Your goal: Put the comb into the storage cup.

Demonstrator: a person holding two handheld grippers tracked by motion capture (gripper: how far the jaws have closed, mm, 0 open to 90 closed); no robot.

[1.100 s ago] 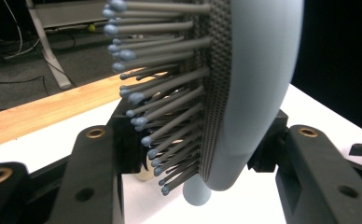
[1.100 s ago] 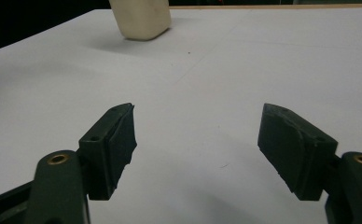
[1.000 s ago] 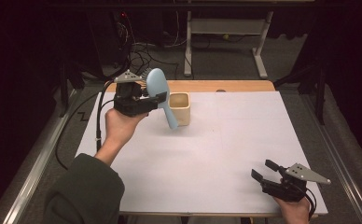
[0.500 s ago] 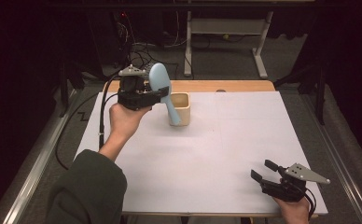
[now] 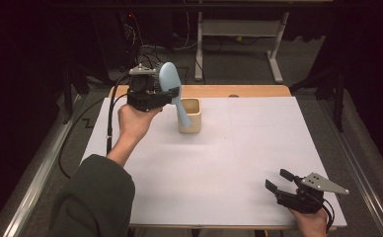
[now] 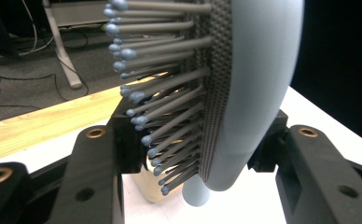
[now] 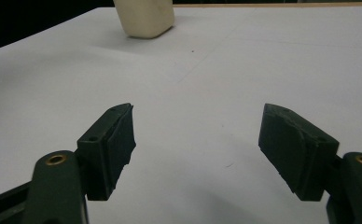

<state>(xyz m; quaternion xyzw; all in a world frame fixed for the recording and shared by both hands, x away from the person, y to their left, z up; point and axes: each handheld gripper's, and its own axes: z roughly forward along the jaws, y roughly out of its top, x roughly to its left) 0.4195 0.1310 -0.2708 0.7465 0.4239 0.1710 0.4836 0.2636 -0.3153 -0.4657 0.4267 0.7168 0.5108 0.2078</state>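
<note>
A: Cup first. The cream-coloured, squarish cup with rounded corners [image 5: 190,114] stands upright toward the far left of the white tabletop [image 5: 239,163], and its open mouth faces up. What is in it?

B: From the high view the handle end of the pale blue plastic hairbrush [image 5: 172,89] reaches down to the cup's rim on its near left side; whether the tip is inside the cup or just in front of it I cannot tell. The rest of the cup's inside looks bare.

A: And the hand that carries the brush?

B: The left gripper [image 5: 167,96] is raised above the table just left of the cup, held by a hand coming out of a dark green sleeve [image 5: 98,197]. Its jaws are clamped across the brush head. In the left gripper view one black pad presses the bristle side and the other the smooth back, with the brush standing nearly upright, head up and handle down.

A: Textures?

B: Grey bristles [image 6: 170,84] with small ball tips rise from a dimpled dark cushion; the back is smooth and rounded.

A: The other one?

B: The right gripper [image 5: 281,180] rests low at the near right corner, well apart from the cup, its jaws spread wide with nothing between them.
</note>
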